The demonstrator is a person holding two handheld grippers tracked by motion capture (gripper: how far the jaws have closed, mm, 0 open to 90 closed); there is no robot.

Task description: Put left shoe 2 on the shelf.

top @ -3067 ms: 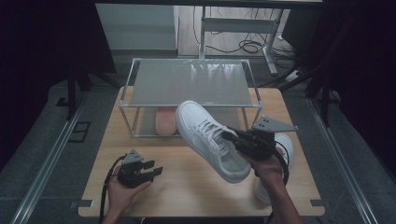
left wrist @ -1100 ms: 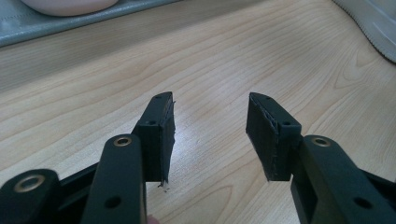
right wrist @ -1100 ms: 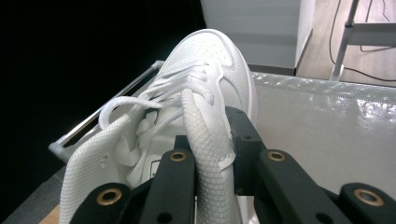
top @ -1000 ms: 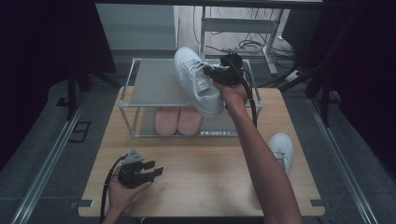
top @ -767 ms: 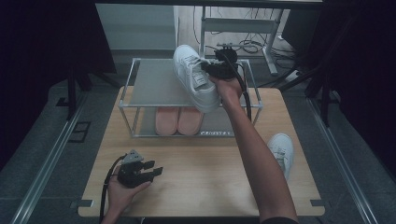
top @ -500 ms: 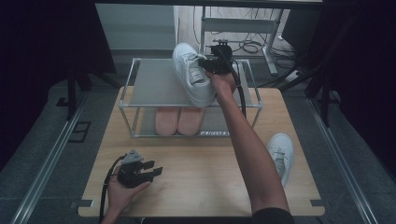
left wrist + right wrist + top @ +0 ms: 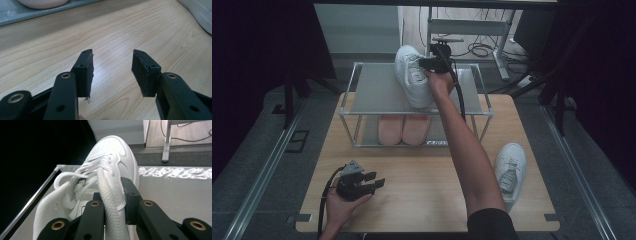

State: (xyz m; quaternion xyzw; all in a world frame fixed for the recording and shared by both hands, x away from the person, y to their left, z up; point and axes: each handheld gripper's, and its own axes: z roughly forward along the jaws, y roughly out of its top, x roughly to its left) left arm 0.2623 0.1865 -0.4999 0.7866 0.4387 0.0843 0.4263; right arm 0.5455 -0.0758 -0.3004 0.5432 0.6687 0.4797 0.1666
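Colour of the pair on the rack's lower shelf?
Pale pink shoes; clearest in the high view.

I see a white sneaker (image 7: 412,76) with white laces and a mesh-textured white collar in my right gripper (image 7: 112,195), whose jaws are black. The rack (image 7: 377,90) under it is grey with silvery tubes, and a pale pink pair of shoes (image 7: 403,129) sits on its lower shelf. The table (image 7: 422,175) is light wood with wavy grain. A second white sneaker (image 7: 510,167) lies there. My left gripper (image 7: 112,72) is black too.
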